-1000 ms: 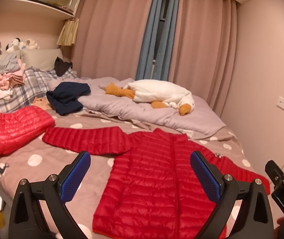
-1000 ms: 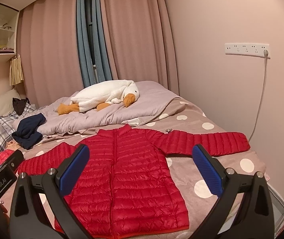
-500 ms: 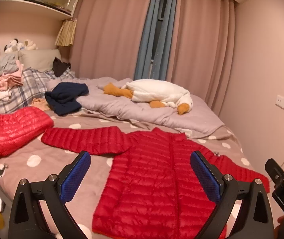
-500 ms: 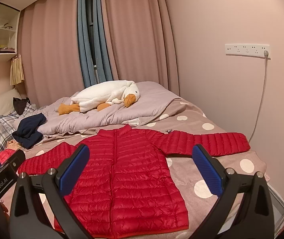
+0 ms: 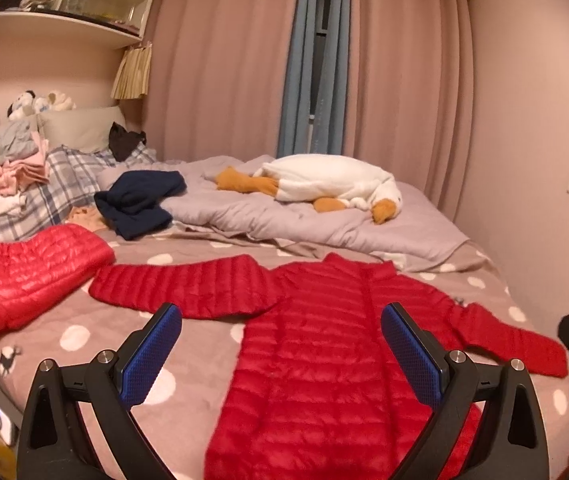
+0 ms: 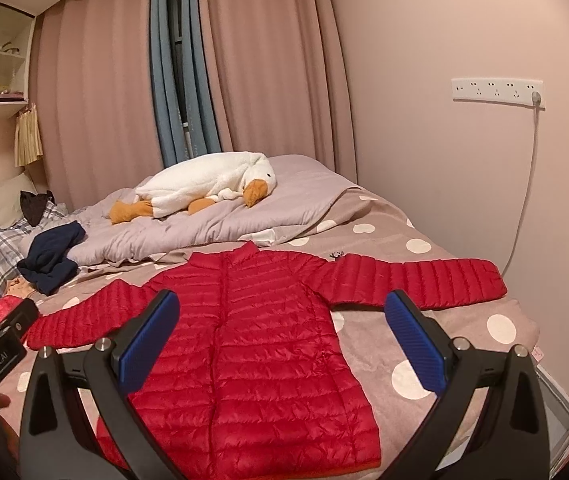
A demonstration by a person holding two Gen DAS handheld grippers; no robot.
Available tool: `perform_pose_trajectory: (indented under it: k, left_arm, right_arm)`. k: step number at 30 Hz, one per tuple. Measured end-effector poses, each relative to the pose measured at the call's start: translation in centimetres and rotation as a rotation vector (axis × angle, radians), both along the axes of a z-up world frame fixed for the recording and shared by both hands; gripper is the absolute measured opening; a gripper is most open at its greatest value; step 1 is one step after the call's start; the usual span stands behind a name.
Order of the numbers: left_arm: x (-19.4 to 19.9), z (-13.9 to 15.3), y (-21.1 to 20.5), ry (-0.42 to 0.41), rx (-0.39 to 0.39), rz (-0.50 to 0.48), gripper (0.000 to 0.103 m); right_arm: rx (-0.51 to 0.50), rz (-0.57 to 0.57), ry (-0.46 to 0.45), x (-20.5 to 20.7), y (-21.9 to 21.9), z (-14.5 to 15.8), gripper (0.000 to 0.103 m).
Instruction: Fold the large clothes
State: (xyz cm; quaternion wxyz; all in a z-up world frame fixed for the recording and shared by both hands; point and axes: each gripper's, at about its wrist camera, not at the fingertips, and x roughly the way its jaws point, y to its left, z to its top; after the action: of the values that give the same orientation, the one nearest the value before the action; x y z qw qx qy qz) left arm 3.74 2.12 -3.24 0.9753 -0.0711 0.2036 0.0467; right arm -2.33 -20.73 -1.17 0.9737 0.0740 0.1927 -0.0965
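Garment: a red quilted jacket (image 6: 252, 344) lay front-up and zipped on the polka-dot bedspread (image 6: 416, 246), both sleeves spread sideways, collar toward the grey duvet (image 6: 220, 220).
Left gripper (image 5: 281, 344): jaws spread wide, blue pads (image 5: 150, 354) bare, nothing held; it hovered above the jacket's lower body, apart from the cloth.
Right gripper (image 6: 282, 332): likewise fully parted and empty, held over the jacket's midsection.
Progress: judged not begun; no sleeve or hem turned in.
Second garment: another red quilted jacket (image 5: 32, 270), bundled, sat near the left sleeve's cuff (image 5: 104, 284).
Risk, fabric: the slick, puffy shell may slip from a shallow pinch or spring open once folded.
Risk, edge: the right sleeve (image 6: 424, 282) reached close to the wall-side bed edge; a loose pull could drag it over.
Risk, clutter: the navy garment (image 5: 140, 204) and plush goose (image 5: 324, 184) lay beyond the collar, clear for now.
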Motion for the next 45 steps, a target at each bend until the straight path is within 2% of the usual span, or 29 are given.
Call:
perform_pose_trajectory:
  k: [3, 7, 10, 12, 13, 15, 18, 21, 23, 24, 25, 26, 27, 28, 30, 31, 32, 33, 34, 35, 37, 38, 40, 41, 42, 44, 45]
  left_arm:
    - [3.1, -1.3, 1.7, 0.034, -0.069, -0.009, 0.099]
    - [7.8, -3.7, 4.6, 0.054, -0.184, -0.008, 0.099]
    - [11.2, -6.5, 7.0, 0.112, -0.209, 0.072, 0.099]
    - [13.1, -8.6, 8.9, 0.173, -0.255, 0.087, 0.099]
    - [14.1, -9.7, 10.2, 0.200, -0.303, 0.084, 0.099]
    - [15.7, -11.5, 12.5, 0.226, -0.392, 0.106, 0.099]
    - [17.7, -14.3, 17.1, 0.261, -0.520, 0.184, 0.099]
    - [19.3, -16.2, 20.1, 0.311, -0.573, 0.256, 0.093]
    - [20.3, -17.9, 22.1, 0.328, -0.651, 0.277, 0.091]
    - [21.0, -18.9, 23.1, 0.350, -0.716, 0.255, 0.089]
    - [21.8, -20.7, 24.1, 0.389, -0.819, 0.227, 0.083]
    - [22.1, -21.6, 24.7, 0.387, -0.876, 0.226, 0.082]
    - [21.8, -21.8, 25.1, 0.348, -0.908, 0.232, 0.082]
    - [21.3, -21.8, 25.5, 0.269, -0.950, 0.235, 0.082]
    - [21.3, -22.2, 25.9, 0.243, -1.006, 0.214, 0.082]
    - [21.5, -22.4, 26.0, 0.227, -1.015, 0.202, 0.076]
    - [21.7, -22.6, 26.2, 0.227, -1.008, 0.215, 0.052]
    - [22.1, -23.0, 26.5, 0.248, -0.987, 0.252, 0.039]
    - [22.2, -23.7, 26.8, 0.265, -0.974, 0.278, 0.021]
    - [22.3, -24.3, 27.0, 0.248, -0.989, 0.272, 0.014]
    - [21.7, -25.1, 27.4, 0.191, -1.031, 0.272, 0.011]
    - [21.6, -25.0, 27.1, 0.181, -1.021, 0.286, 0.011]
    - [21.4, -23.7, 26.0, 0.191, -0.887, 0.346, 0.010]
    - [21.8, -23.2, 25.4, 0.196, -0.827, 0.366, 0.009]
    - [21.9, -22.5, 24.8, 0.208, -0.729, 0.402, 0.009]
    - [21.5, -20.9, 23.1, 0.226, -0.543, 0.485, 0.009]
    - [21.4, -20.3, 22.4, 0.238, -0.483, 0.511, 0.009]
  right_arm:
    - [0.029, -0.003, 0.022, 1.6, -1.2, -1.0, 0.103]
    - [0.148, 0.020, 0.046, 4.8, -4.2, -2.4, 0.103]
    - [0.188, -0.029, 0.053, 7.5, -7.1, -3.6, 0.103]
    - [0.180, -0.125, 0.086, 9.5, -9.5, -4.7, 0.103]
    - [0.181, -0.186, 0.110, 10.6, -11.2, -5.5, 0.103]
    - [0.201, -0.238, 0.130, 11.7, -13.8, -6.6, 0.102]
    - [0.258, -0.325, 0.180, 13.0, -18.9, -9.3, 0.102]
    - [0.292, -0.420, 0.222, 13.4, -23.1, -11.5, 0.102]
    - [0.349, -0.477, 0.232, 13.2, -25.8, -13.1, 0.101]
    - [0.398, -0.498, 0.229, 12.8, -27.4, -13.9, 0.101]
    - [0.441, -0.508, 0.225, 12.6, -28.4, -14.6, 0.101]
    - [0.488, -0.522, 0.221, 12.2, -29.7, -15.4, 0.100]
    - [0.530, -0.546, 0.224, 11.9, -30.7, -16.2, 0.100]
    - [0.559, -0.562, 0.222, 11.4, -31.3, -16.7, 0.100]
    - [0.632, -0.584, 0.200, 10.7, -32.4, -18.1, 0.101]
    - [0.653, -0.582, 0.189, 10.5, -32.4, -18.4, 0.101]
    - [0.677, -0.573, 0.148, 10.3, -32.6, -19.1, 0.101]
    - [0.674, -0.571, 0.115, 10.2, -32.5, -19.4, 0.101]
    - [0.665, -0.572, 0.082, 10.1, -32.3, -19.4, 0.101]
    - [0.656, -0.570, 0.049, 10.4, -32.3, -19.5, 0.100]
    - [0.663, -0.544, 0.013, 11.3, -32.4, -19.7, 0.093]
    - [0.665, -0.536, 0.012, 12.0, -32.4, -19.8, 0.084]
    - [0.654, -0.555, 0.038, 13.2, -32.5, -20.0, 0.054]
    - [0.655, -0.540, 0.056, 13.8, -32.5, -20.2, 0.019]
    - [0.681, -0.513, 0.070, 14.2, -32.9, -20.8, 0.009]
    - [0.704, -0.526, 0.067, 14.1, -33.1, -21.3, 0.007]
    - [0.698, -0.539, 0.061, 13.6, -33.1, -21.1, 0.007]
